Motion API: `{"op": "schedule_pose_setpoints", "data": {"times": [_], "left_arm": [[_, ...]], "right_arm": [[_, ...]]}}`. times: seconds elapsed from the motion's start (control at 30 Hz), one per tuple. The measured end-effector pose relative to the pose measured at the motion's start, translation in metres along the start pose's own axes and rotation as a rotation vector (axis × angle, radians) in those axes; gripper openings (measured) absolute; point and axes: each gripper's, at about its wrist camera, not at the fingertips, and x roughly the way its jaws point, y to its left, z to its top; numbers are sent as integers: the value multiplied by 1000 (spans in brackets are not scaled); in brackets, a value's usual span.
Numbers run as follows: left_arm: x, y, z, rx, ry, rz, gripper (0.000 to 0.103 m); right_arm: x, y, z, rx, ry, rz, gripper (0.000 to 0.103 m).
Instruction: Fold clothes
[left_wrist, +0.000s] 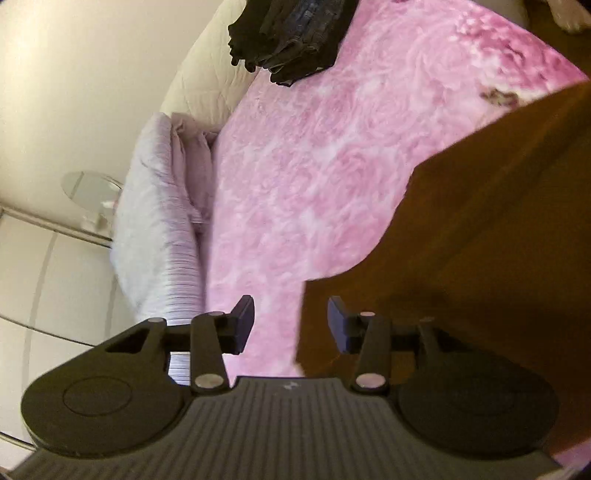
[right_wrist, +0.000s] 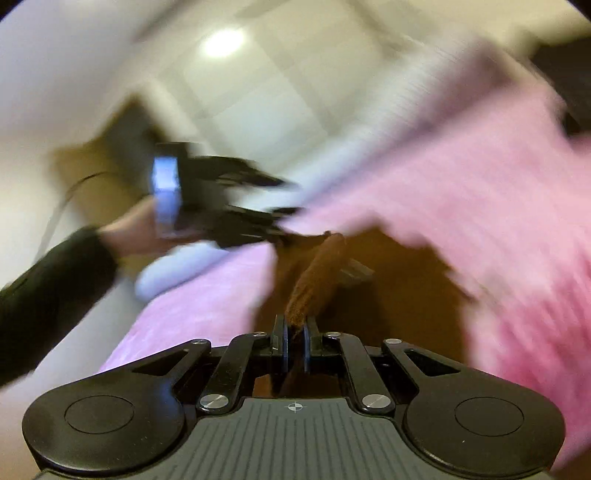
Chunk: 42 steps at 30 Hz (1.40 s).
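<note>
A brown garment (left_wrist: 480, 229) lies spread on the pink floral bedspread (left_wrist: 314, 166), filling the right half of the left wrist view. My left gripper (left_wrist: 291, 325) hangs open just above the garment's left edge, with nothing between its fingers. In the blurred right wrist view, my right gripper (right_wrist: 295, 338) is shut on a bunched fold of the brown garment (right_wrist: 314, 273), which stretches away from its jaws. My left gripper (right_wrist: 236, 206) also shows there at mid-left, held by a hand in a black sleeve (right_wrist: 55, 288), its tip close to the garment's far end.
A stack of folded dark clothes (left_wrist: 291, 33) sits at the far end of the bed. A pale lilac pillow (left_wrist: 159, 229) and a cream quilted pillow (left_wrist: 210, 81) line the bed's left side against a white wall. A white wardrobe (left_wrist: 40, 280) stands at left.
</note>
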Motion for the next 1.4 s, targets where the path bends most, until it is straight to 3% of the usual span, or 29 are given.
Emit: {"op": "schedule_pose_setpoints", "data": {"times": [0.1, 0.27, 0.37, 0.47, 0.57, 0.67, 0.7, 0.87, 0.93, 1.07, 1.1, 1.17, 1.23, 1.27, 1.4], "left_arm": [[-12, 1, -40, -155, 63, -42, 41], [-22, 0, -111, -393, 197, -101, 41], [-22, -1, -132, -457, 225, -121, 41], [-13, 14, -152, -566, 235, -140, 43], [6, 37, -169, -706, 229, -151, 44], [26, 55, -183, -814, 214, -158, 44], [34, 60, -188, -842, 209, -165, 45], [74, 83, -203, -873, 194, -183, 46], [93, 94, -209, -869, 184, -197, 47], [123, 104, -218, -843, 126, -294, 50], [131, 105, -220, -832, 113, -341, 46], [142, 105, -220, -817, 95, -429, 33], [141, 107, -218, -797, 75, -446, 8], [135, 110, -215, -783, 60, -428, 8], [104, 135, -206, -794, -46, -341, 7]], "right_arm": [[11, -23, -8, 27, 55, -38, 6], [21, -31, -6, 26, 107, 1, 6], [16, -32, -2, 1, 170, -16, 6], [2, -27, 6, -67, 172, -35, 7], [2, -14, 20, -148, 114, -69, 20], [45, -8, 46, -230, 142, -52, 51], [61, -7, 55, -257, 154, -44, 53], [140, 2, 100, -392, 214, -8, 54], [180, -8, 111, -390, 286, 11, 54], [238, -28, 118, -367, 390, 46, 54], [246, -31, 118, -357, 406, 61, 54], [257, -36, 115, -345, 422, 73, 54], [264, -41, 111, -336, 417, 74, 27], [262, -41, 111, -333, 410, 73, 4], [232, -28, 119, -390, 310, 67, 4]]}}
